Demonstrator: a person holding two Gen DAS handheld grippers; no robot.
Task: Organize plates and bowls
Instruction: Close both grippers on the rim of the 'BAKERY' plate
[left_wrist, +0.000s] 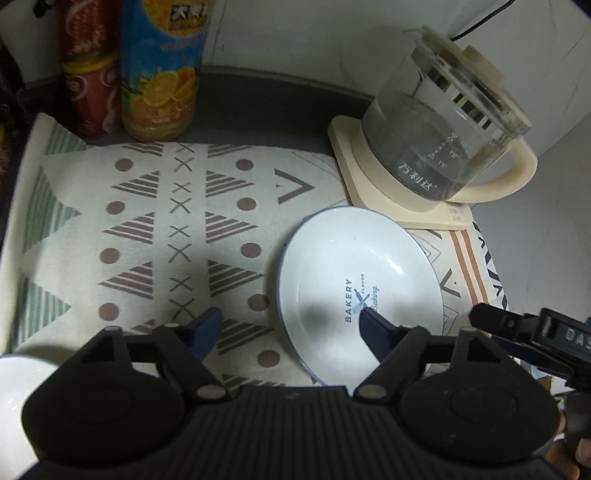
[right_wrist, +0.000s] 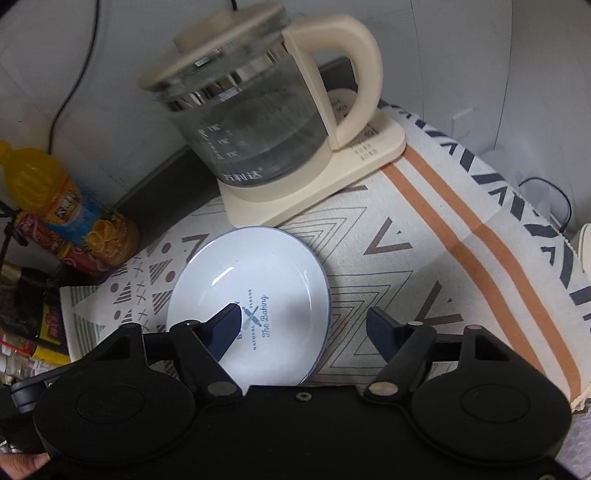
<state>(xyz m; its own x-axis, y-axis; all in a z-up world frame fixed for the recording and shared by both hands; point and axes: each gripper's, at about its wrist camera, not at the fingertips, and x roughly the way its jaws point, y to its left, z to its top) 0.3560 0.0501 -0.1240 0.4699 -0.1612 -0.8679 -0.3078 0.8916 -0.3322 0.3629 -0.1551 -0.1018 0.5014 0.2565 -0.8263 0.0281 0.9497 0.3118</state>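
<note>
Fingers of both grippers, left gripper (left_wrist: 290, 325) and right gripper (right_wrist: 306, 321), are hanging apart, straddling opposite rims of the white plate (right_wrist: 258, 280) lying on the tabletop cloth (left_wrist: 155, 221); next probably calls for pinching a rim.

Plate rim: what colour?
Thin blue line around the white plate; clearest in the right wrist view.

both claws, left claw (left_wrist: 290, 325) and right claw (right_wrist: 304, 323), point steeply down, jaws apart.

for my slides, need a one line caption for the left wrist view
Open left gripper straddles the near-left rim of a white plate on a patterned cloth.
</note>
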